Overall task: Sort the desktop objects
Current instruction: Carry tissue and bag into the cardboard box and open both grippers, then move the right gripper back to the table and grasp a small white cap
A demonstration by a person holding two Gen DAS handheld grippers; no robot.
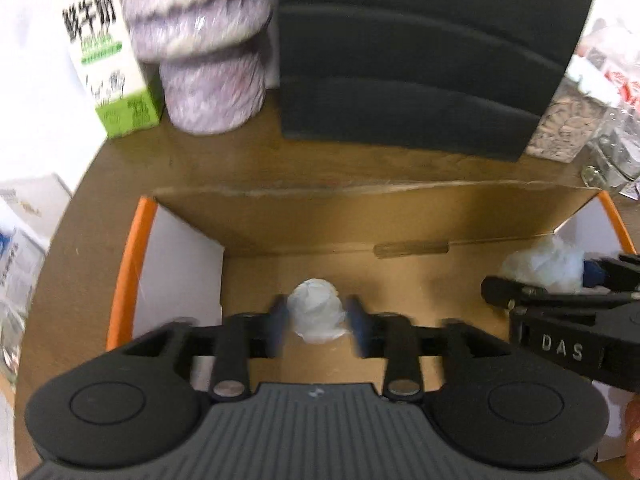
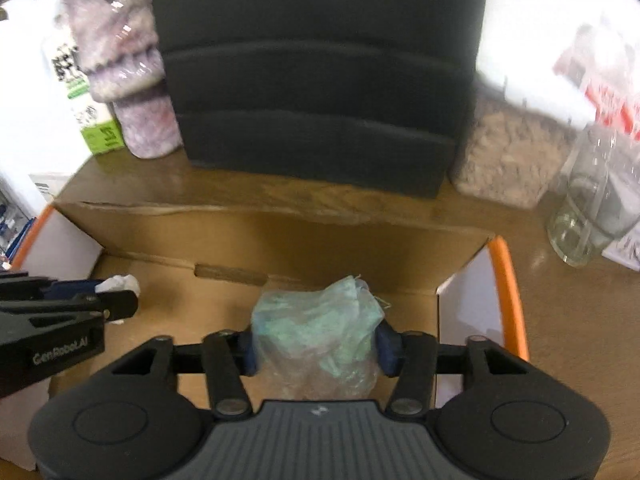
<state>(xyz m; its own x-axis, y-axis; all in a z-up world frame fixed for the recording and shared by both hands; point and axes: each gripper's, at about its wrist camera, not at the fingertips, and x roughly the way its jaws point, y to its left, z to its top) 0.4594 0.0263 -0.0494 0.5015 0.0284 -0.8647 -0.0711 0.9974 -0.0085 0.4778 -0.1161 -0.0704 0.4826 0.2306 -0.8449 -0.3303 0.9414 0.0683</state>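
An open cardboard box (image 1: 360, 220) with white side flaps and an orange rim (image 1: 128, 264) lies below both grippers. My left gripper (image 1: 318, 322) reaches down into it. A small crumpled white paper ball (image 1: 316, 312) sits between its blurred blue pads, which stand slightly apart from it, so the gripper is open. My right gripper (image 2: 318, 344) is inside the same box (image 2: 280, 248), further right. A crumpled pale green plastic wad (image 2: 316, 332) fills the space between its blue pads. Those jaws stand wide and do not squeeze the wad.
Behind the box, on the brown table, are a black tiered organiser (image 1: 420, 60), a purple patterned tumbler (image 1: 208, 48) and a white-and-green milk carton (image 1: 108, 52). At the right are a container of grain (image 2: 508, 160) and an empty glass jar (image 2: 580, 216).
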